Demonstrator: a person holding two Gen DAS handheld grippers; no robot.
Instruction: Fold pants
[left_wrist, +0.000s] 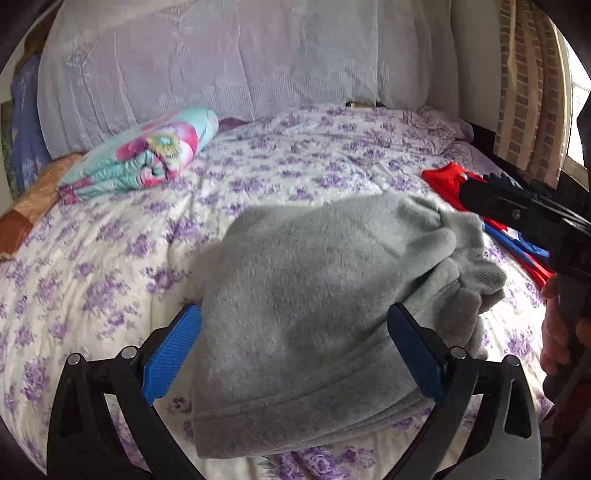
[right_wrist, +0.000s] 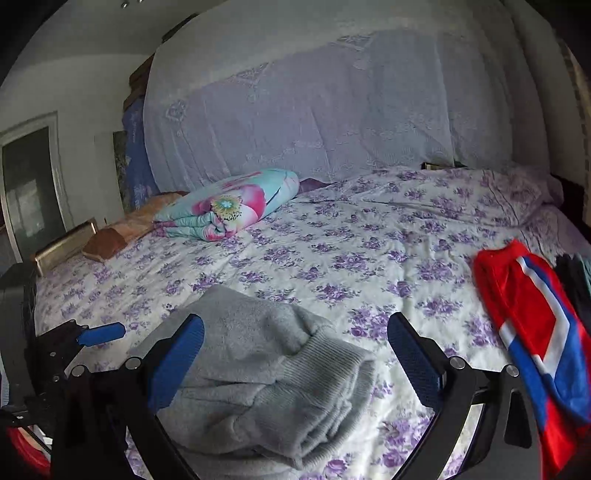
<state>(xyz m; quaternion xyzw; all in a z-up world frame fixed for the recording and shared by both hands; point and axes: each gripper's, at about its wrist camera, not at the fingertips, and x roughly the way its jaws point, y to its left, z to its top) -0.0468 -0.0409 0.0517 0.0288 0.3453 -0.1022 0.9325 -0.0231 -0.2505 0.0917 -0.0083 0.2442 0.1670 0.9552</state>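
Pants (left_wrist: 314, 295) folded on bed (left_wrist: 110, 258) | both tongs (left_wrist: 293, 332) (right_wrist: 295, 343) spread | hand (left_wrist: 554, 332) only in left view

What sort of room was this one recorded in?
Most likely a home bedroom: a bed with a purple-flowered sheet, a folded floral quilt near its head, and grey pants among other clothes.

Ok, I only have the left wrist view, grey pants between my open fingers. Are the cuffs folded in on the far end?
Observer: The right wrist view shows the grey pants bunched, with ribbed cuffs piled on top at their right end.
Operator: Is the right gripper holding anything?
Observer: No, the right gripper is open, its fingers on either side of that cuff end.
Operator: Anything near it?
Observer: A red, white and blue garment lies apart to the right on the floral bedspread.
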